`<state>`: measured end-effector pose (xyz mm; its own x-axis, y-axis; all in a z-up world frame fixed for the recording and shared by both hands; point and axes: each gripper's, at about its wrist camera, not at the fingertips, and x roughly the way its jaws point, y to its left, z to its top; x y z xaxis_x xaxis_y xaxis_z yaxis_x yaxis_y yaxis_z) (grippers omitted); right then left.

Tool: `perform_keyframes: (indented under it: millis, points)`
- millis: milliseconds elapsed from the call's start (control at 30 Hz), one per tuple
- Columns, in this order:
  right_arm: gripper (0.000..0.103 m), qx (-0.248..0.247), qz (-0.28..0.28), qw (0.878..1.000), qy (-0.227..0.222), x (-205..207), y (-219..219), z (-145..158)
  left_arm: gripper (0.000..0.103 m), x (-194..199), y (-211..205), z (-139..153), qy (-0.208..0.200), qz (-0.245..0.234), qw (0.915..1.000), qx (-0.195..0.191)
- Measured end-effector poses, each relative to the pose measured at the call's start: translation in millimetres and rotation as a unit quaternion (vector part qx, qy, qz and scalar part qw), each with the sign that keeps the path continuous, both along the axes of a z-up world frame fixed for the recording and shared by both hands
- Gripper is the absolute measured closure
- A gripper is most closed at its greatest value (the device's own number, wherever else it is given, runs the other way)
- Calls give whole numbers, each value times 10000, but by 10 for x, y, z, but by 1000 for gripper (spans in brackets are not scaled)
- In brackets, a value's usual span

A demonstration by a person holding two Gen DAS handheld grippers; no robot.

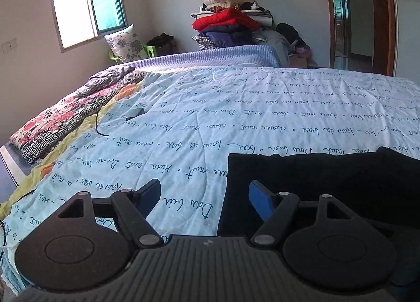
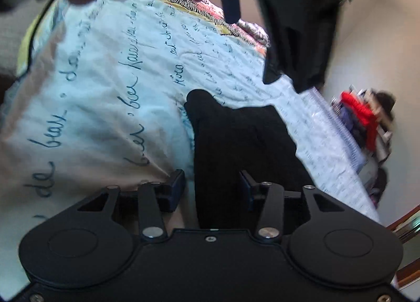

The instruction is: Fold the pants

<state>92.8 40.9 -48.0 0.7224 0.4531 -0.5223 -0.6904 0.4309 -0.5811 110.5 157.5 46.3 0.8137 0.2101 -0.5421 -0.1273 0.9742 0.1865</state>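
Observation:
The black pants [image 1: 328, 186] lie on a light blue quilt with handwriting print [image 1: 210, 118]. In the left wrist view my left gripper [image 1: 204, 197] is open just above the quilt, its right finger over the pants' left edge. In the right wrist view, tilted and blurred, my right gripper [image 2: 212, 189] is open with black pants fabric [image 2: 236, 144] between its fingers. More black cloth [image 2: 296, 26] hangs at the top of that view beside the other gripper's finger [image 2: 231, 0].
A folded floral and zebra blanket [image 1: 68, 120] lies at the bed's left side with a black cable [image 1: 99, 128] near it. A pile of clothes with a red jacket [image 1: 225, 21] stands behind the bed. A window is at far left, a doorway at far right.

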Motion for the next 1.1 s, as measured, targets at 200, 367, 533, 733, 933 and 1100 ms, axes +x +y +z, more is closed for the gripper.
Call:
perform_keyframes:
  millis: [200, 367, 533, 733, 933, 1100]
  points:
    - [93, 176, -186, 9996, 113, 107, 106, 45, 26, -46, 93, 119, -192, 110, 9996, -146]
    - [89, 837, -349, 9937, 665, 249, 173, 166, 24, 6, 3, 155, -246, 63, 9995, -196]
    - [82, 1417, -13, 9823, 1221, -52, -291, 406, 23, 37, -235, 107, -148, -337, 9991, -202]
    - [62, 2072, -1382, 9570, 1487, 182, -1571, 634, 22, 120, -803, -62, 88, -1078, 9936, -325]
    - [66, 2278, -2362, 9173, 2255, 627, -2403, 260, 21, -14, -1570, -240, 203, -1998, 9796, -93]
    - [66, 3332, -2601, 8747, 2372, 1388, -2724, 427, 20, -180, -2055, -513, 373, -2547, 9655, 383]
